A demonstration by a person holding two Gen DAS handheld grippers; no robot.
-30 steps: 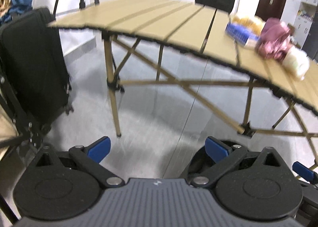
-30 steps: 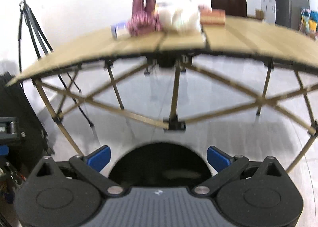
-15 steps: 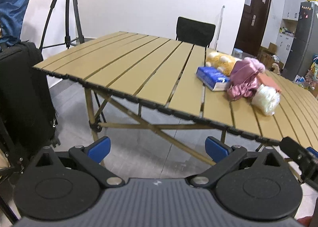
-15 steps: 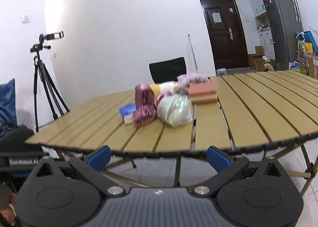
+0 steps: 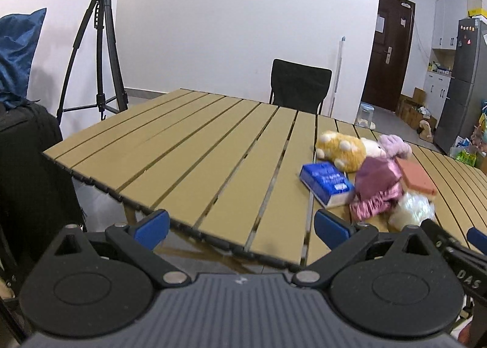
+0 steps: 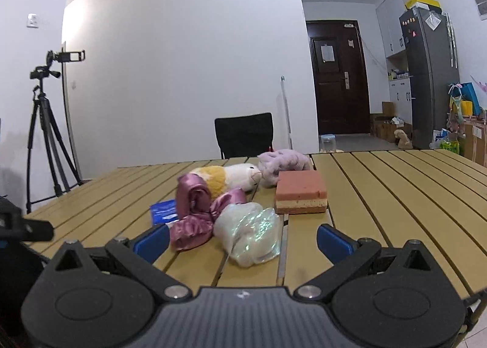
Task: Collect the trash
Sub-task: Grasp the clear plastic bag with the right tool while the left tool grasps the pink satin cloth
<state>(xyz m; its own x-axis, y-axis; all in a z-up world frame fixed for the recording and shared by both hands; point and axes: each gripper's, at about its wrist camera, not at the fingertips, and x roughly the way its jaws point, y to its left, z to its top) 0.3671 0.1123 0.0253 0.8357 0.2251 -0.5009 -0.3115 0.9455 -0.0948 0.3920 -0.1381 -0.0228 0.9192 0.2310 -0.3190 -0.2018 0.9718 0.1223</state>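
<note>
The right tool (image 6: 242, 240) is hovering at the near edge of the desk (image 6: 395, 195), its 2 blue-tipped fingers (image 6: 333, 243) spread wide with nothing between them. Directly ahead of it, just beyond the fingertips and roughly centred in the gap, a crumpled clear plastic bag (image 6: 248, 233) is lying on the slats; this looks like the likeliest piece of trash. Its longer side is running roughly across the tool's line of approach, so a straight push forward should be bringing it between the fingers.

The left tool (image 5: 240, 227) is also standing open and empty, hanging off the desk's near edge, with the same bag (image 5: 411, 211) lying well to its right. The right tool is judged the nearer.

Touching the bag's left side is a bunched pink satin cloth (image 6: 197, 211), with a blue tissue pack (image 6: 164, 211) beyond it; its print is too blurred to read. Behind are sitting a yellow-and-white plush toy (image 6: 225, 179), a lilac plush (image 6: 284, 162) and a pink block like a sponge (image 6: 301, 192). No bin is showing in either view.

The only legible writing is "DAS" on the black arm (image 5: 465, 268) at the left view's right edge.
</note>
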